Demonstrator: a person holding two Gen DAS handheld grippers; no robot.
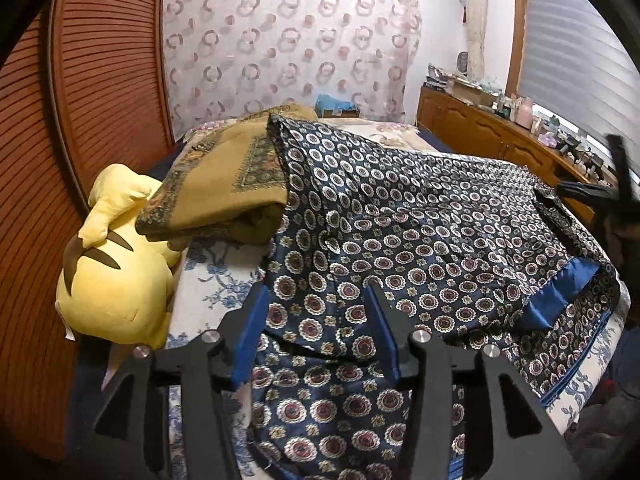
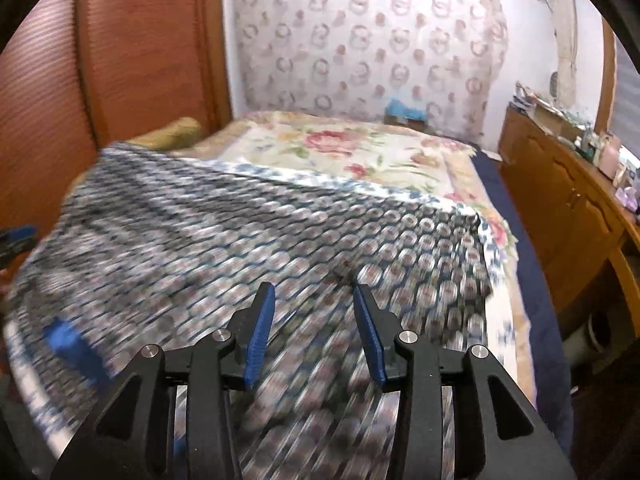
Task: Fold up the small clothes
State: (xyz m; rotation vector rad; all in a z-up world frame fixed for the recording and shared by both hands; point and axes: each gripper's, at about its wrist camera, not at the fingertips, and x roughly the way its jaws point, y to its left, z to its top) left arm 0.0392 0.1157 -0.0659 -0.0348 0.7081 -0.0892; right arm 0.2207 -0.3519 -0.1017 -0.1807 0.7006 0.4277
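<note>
Patterned garment (image 1: 420,216) lies spread across near end of bed (image 1: 208,280), one fold already over. Left gripper (image 1: 316,320) partly open, nothing between pads. Right gripper (image 2: 314,332) same (view blurred). Next: grasp near hem at both corners, fold evenly.

In your right wrist view the patterned garment (image 2: 240,240) is smeared by motion, so you can't read its folds. Your left wrist view loses its near hem (image 1: 320,440) behind the left gripper (image 1: 316,292). The right gripper (image 1: 616,184) is blurred and cut by that view's right edge.
</note>
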